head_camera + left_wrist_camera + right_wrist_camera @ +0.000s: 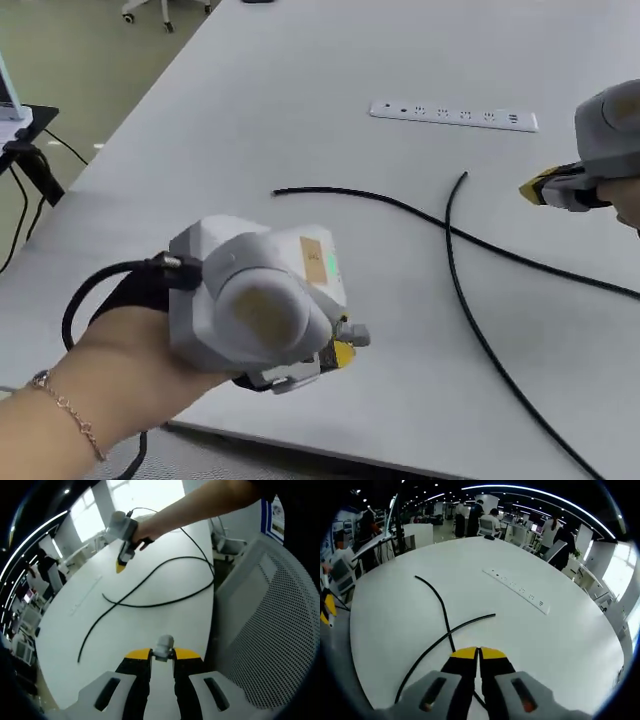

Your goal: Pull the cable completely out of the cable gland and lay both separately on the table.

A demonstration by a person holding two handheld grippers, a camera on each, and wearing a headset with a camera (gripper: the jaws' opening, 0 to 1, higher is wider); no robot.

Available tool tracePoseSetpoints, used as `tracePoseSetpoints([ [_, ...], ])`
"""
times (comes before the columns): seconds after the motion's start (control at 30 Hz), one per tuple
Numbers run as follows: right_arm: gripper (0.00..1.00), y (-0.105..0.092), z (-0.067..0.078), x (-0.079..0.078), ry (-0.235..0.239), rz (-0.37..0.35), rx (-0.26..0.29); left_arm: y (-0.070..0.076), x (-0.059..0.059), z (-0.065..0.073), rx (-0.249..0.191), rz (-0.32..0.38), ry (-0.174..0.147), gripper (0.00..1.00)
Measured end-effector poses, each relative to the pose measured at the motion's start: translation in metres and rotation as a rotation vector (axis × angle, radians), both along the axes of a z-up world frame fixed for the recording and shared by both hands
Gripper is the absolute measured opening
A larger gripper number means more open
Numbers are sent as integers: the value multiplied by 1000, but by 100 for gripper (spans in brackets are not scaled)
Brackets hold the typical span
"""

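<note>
A black cable (470, 300) lies loose on the white table (300, 110), looped so that it crosses itself, with both ends free; it also shows in the left gripper view (150, 580) and the right gripper view (440, 605). My left gripper (163, 656) is shut on a small grey cable gland (164, 646), held above the table's near edge (342, 350). No cable runs through the gland (356, 336). Off to the right, my right gripper (532, 190) hovers over the table with its jaws shut (478, 652) and nothing between them, the cable on the table beneath it.
A white power strip (453, 115) lies at the back of the table (517, 590). A mesh office chair (270, 610) stands beside the table's edge. People sit at desks in the far background.
</note>
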State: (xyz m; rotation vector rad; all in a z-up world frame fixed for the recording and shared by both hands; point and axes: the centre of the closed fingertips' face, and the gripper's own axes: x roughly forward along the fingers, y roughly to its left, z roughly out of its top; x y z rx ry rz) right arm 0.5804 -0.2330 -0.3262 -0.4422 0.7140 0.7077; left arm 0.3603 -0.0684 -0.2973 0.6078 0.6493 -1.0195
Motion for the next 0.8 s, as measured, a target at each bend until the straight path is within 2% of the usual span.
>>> tracePoseSetpoints([
  [0.07, 0, 0, 4, -8, -5, 14, 4, -4, 4, -2, -22, -2, 27, 17],
  [0.2, 0, 0, 21, -32, -25, 36, 30, -10, 18, -10, -34, -17, 39, 17],
  [0.37, 4, -3, 39, -67, -47, 49, 48, -17, 35, -32, -20, -41, 74, 17],
  [0.43, 5, -5, 42, -79, -44, 52, 56, -19, 36, -40, -17, -49, 106, 17],
  [0.57, 5, -11, 49, -110, -41, 39, 80, -27, 45, -61, -31, -54, 132, 18],
  [0.6, 5, -11, 52, -119, -38, 29, 100, -29, 46, -70, -29, -55, 141, 18],
  [0.67, 5, -13, 53, -133, -34, 31, 101, -30, 46, -82, -17, -62, 159, 17],
  [0.8, 5, -18, 56, -152, -41, 21, 92, -31, 46, -98, -6, -76, 171, 18],
])
